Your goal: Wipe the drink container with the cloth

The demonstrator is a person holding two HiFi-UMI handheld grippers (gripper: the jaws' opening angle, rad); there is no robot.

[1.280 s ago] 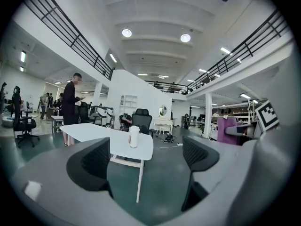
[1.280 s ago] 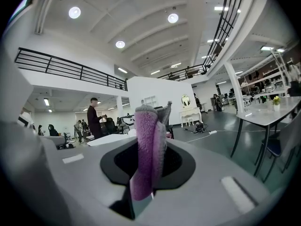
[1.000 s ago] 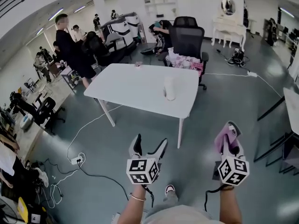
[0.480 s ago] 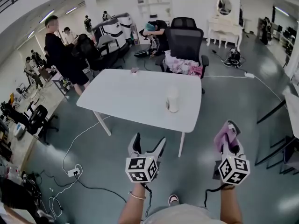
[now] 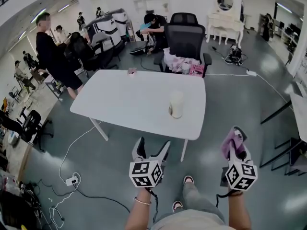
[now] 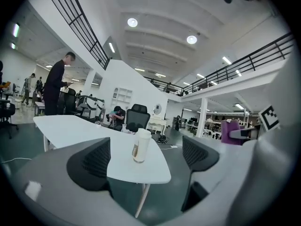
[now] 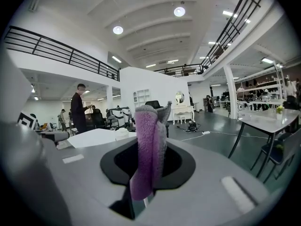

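A pale drink container [image 5: 176, 104] with a white lid stands upright on the white table [image 5: 129, 99], near its right front edge. In the left gripper view the container [image 6: 140, 145] shows between the two dark jaws, well ahead of them. My left gripper [image 5: 152, 151] is open and empty, held over the floor short of the table. My right gripper [image 5: 234, 140] is shut on a folded purple cloth [image 5: 230, 139], to the right of the table and away from it. The cloth [image 7: 149, 150] stands up between the jaws in the right gripper view.
A black office chair [image 5: 184, 40] with pink fabric on its seat stands behind the table. Several people stand and sit at the far left. Another table edge [image 5: 298, 111] and a chair are at the right. Cables and a power strip [image 5: 71, 179] lie on the grey floor.
The person has stepped forward, so the table and container are nearer and lower in the head view. Both grippers keep the same pose; a foot now shows below.
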